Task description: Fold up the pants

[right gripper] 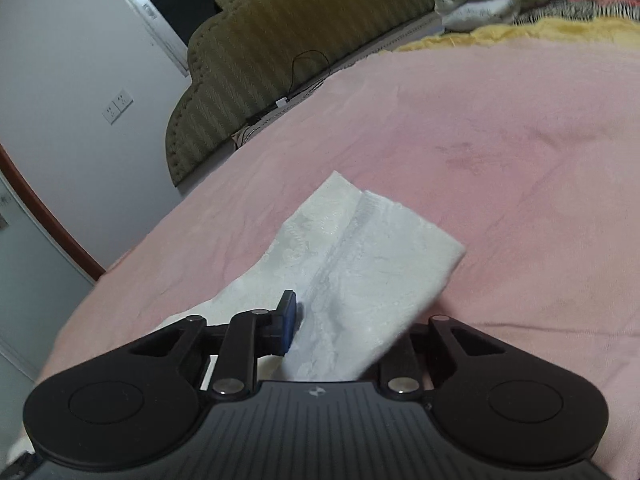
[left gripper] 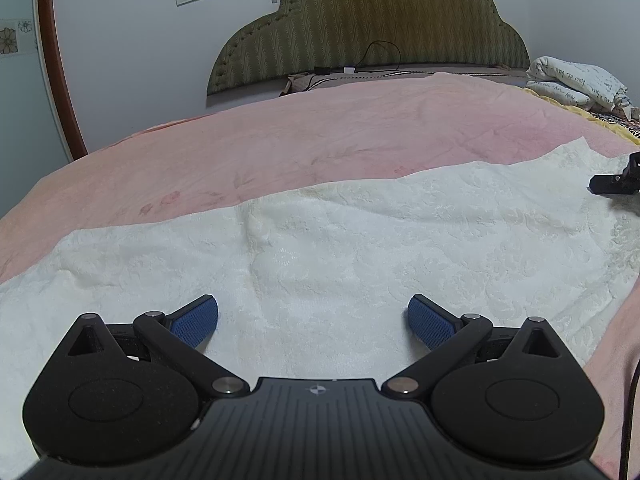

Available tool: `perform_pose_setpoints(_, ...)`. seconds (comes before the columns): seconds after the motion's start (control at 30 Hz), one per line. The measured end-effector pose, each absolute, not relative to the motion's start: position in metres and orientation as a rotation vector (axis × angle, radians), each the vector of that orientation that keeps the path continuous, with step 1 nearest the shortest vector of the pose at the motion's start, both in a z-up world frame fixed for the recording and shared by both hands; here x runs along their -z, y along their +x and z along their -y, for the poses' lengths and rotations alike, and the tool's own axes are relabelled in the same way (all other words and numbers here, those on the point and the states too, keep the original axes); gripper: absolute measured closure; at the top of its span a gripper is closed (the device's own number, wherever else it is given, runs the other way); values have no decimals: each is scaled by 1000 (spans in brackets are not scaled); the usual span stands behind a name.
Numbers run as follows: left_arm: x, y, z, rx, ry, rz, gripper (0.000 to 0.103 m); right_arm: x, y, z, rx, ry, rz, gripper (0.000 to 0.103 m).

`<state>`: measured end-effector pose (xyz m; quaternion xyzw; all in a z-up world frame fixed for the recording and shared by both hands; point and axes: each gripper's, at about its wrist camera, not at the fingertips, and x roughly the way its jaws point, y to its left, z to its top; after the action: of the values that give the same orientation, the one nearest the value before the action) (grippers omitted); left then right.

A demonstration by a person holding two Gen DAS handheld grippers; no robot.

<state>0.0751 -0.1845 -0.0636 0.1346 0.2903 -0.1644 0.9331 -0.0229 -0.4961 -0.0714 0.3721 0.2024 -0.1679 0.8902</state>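
White, embossed cloth, the pants [left gripper: 340, 240], lies spread across the pink bed cover [left gripper: 280, 136], on the near side of it and well short of the green headboard [left gripper: 372, 24]. Over the stretch of cloth farthest to the left of that headboard, the left claw [left gripper: 313, 322] hovers with its blue pads [left gripper: 196, 320] wide apart and nothing between them. Further right, the right claw [right gripper: 344, 320] is clamped on an end of the pants [right gripper: 360, 264], which stands up off the cover as a lifted flap with a stitched seam running down its middle; only one of its pads [right gripper: 289, 322] shows, the other being hidden behind the cloth. Right of the headboard sits a heap of printed bedding [left gripper: 576, 80]. The fabric looks light, soft and limp, so it will likely sag and drag rather than keep a shape. Hems, seams and corners seem the surest places to pinch, taking both layers together.
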Motion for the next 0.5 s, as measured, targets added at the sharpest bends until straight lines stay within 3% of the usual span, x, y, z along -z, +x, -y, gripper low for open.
perform_pose_setpoints(0.13,59,75,177,322,249,-596,3,63,-23,488,341,703,-416,90)
perform_pose_setpoints(0.27,45,79,150,330,114,-605,3,31,-16,455,332,464,-400,91)
perform_pose_setpoints(0.5,36,124,90,576,-612,-804,2,-9,6,347,189,5,-363,91)
